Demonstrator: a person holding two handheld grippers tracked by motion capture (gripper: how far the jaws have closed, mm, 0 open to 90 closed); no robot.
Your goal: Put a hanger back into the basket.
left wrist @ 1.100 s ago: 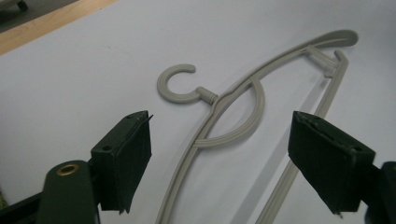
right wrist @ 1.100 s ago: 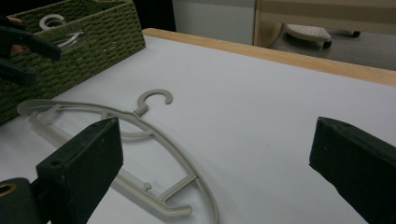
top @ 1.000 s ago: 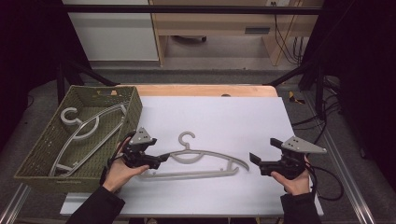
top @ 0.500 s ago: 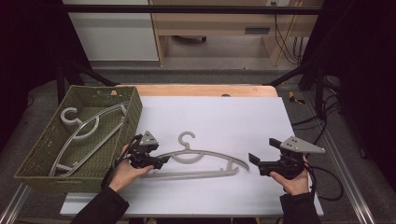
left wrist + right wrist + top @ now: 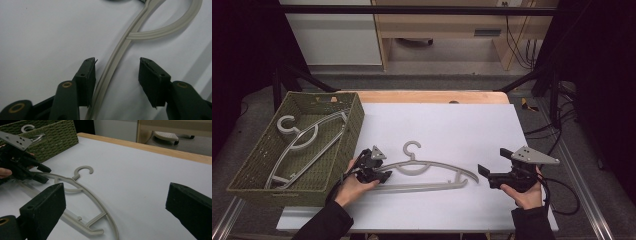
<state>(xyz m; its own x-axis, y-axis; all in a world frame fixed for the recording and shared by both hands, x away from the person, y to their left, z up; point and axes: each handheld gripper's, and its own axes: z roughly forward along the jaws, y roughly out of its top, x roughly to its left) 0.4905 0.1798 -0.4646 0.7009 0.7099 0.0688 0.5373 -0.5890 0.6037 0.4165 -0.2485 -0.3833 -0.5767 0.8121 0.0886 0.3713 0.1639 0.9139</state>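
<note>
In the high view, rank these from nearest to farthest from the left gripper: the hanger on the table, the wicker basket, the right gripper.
1. Hanger on the table: its left end lies between the jaws of the left gripper.
2. Wicker basket: just to the gripper's left.
3. Right gripper: across the table, past the hanger's right end.

A hanger lies on the table, right of a basket (another hanger inside).

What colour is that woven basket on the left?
Olive green; the basket shows best in the high view.
</note>
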